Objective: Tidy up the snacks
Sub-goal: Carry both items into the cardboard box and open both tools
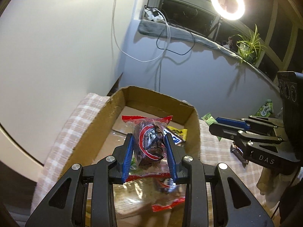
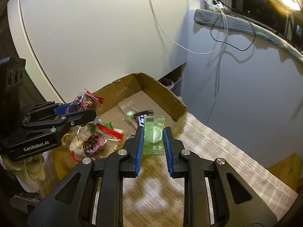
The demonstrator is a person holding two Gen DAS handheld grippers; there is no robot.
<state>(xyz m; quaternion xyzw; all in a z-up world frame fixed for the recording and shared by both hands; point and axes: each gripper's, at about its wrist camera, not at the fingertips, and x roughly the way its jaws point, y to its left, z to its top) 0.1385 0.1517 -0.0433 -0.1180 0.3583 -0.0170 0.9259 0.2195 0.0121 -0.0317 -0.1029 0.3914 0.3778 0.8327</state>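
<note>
Over the cardboard box (image 1: 106,121) the left gripper (image 1: 149,147) is clamped on a red-edged snack pack (image 1: 149,141), w/ other snacks already lying inside; beside the box, over the checked cloth (image 2: 217,151), the right gripper (image 2: 153,138) pinches a green packet (image 2: 151,132). Step in hand looks like carrying both to the box; next probably needs each lowered inside, then jaws opened w/o crushing what's there

My way into the open-topped brown cardboard box (image 2: 176,102) is free from above; its raised walls bar the sides, and red-edged clear snack packets (image 2: 98,140) crowd its near-left floor.
</note>
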